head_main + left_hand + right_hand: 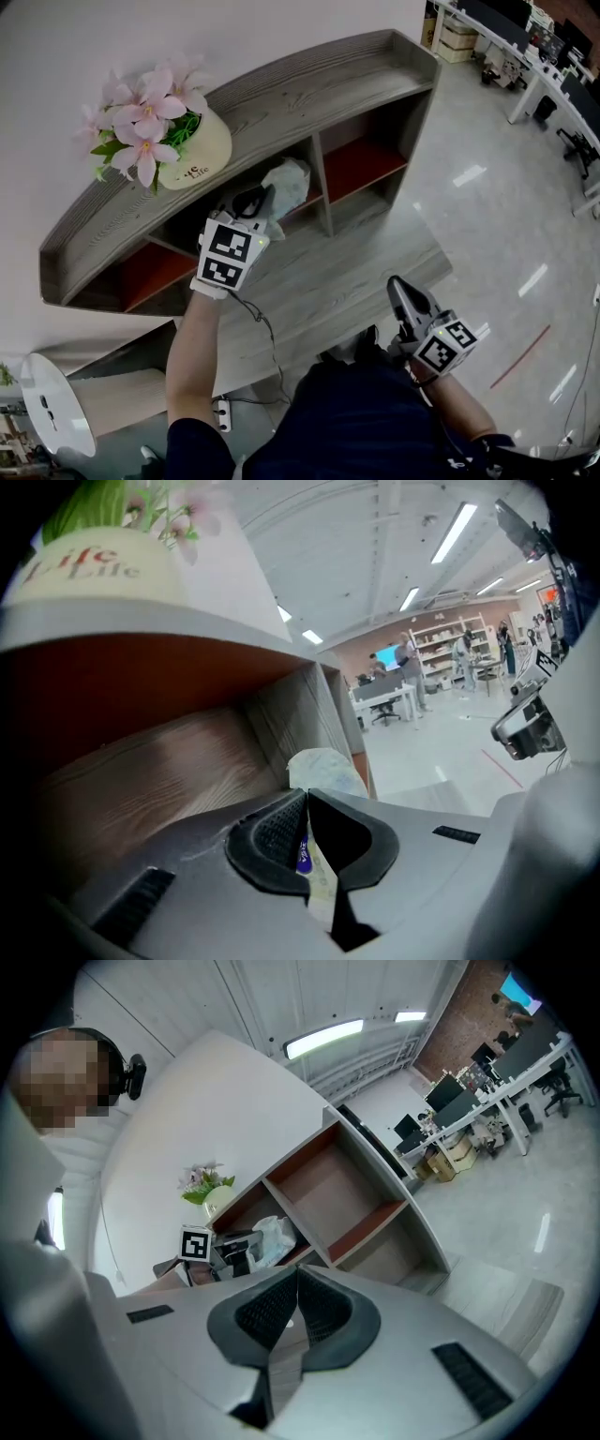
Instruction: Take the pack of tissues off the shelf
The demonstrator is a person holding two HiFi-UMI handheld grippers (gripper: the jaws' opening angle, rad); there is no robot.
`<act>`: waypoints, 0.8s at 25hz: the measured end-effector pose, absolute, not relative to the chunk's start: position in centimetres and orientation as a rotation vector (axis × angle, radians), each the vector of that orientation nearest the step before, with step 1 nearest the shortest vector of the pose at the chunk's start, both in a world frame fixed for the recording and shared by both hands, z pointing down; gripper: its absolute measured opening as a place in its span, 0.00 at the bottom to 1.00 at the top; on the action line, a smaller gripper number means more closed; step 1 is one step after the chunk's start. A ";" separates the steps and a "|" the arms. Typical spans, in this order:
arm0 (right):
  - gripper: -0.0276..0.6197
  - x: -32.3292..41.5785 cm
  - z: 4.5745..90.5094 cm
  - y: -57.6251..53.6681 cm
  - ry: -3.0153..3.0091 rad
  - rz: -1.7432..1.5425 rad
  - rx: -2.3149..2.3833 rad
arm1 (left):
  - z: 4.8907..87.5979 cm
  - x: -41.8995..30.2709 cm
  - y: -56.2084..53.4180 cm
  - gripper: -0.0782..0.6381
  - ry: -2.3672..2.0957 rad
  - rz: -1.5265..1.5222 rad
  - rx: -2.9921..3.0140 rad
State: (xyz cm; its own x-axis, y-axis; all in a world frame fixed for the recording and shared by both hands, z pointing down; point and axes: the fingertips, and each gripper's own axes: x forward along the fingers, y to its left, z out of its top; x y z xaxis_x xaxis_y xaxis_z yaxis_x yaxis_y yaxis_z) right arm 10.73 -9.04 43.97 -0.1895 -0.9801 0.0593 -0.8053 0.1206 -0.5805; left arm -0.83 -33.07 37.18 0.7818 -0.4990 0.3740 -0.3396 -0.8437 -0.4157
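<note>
The pack of tissues [289, 182], pale and crinkled, sticks out at the front of the middle compartment of the curved grey wooden shelf [281, 94]. My left gripper [265, 200] is shut on its near end. In the left gripper view the pack [324, 769] pokes out past the closed jaws of the left gripper [306, 797], and a strip of its wrapper shows between the pads. My right gripper [397, 286] hangs low at the right, away from the shelf. Its jaws are shut on nothing [296, 1274]. From there the pack [273, 1237] shows in the shelf.
A cream pot of pink flowers [192, 155] stands on the shelf top, above the left gripper. The other compartments have red-brown floors [361, 161]. A low grey ledge [366, 267] runs below the shelf. A white round table [54, 405] is at the lower left, office desks [525, 42] far right.
</note>
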 end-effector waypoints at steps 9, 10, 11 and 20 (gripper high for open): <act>0.06 10.6 43.7 -8.7 2.053 -0.702 -1.746 | 35.8 -0.5 -27.5 0.13 0.575 -0.629 -2.681; 0.06 10.6 43.6 -8.7 2.051 -0.700 -1.748 | 35.7 -0.3 -26.8 0.13 0.565 -0.615 -2.691; 0.06 10.6 43.6 -8.6 2.046 -0.698 -1.753 | 35.7 -0.1 -26.2 0.13 0.553 -0.604 -2.703; 0.06 13.2 44.0 -6.2 1.925 -0.684 -1.873 | 40.2 3.2 -21.8 0.13 0.435 -0.617 -2.791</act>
State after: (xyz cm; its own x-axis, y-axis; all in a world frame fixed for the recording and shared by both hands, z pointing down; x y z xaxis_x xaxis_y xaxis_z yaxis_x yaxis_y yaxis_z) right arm 13.22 -6.19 44.01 -0.0497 -0.9962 0.0710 -0.8174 -0.0003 -0.5760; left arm 3.18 -21.76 40.23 0.8659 -0.3386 0.3682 -0.2328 -0.9243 -0.3024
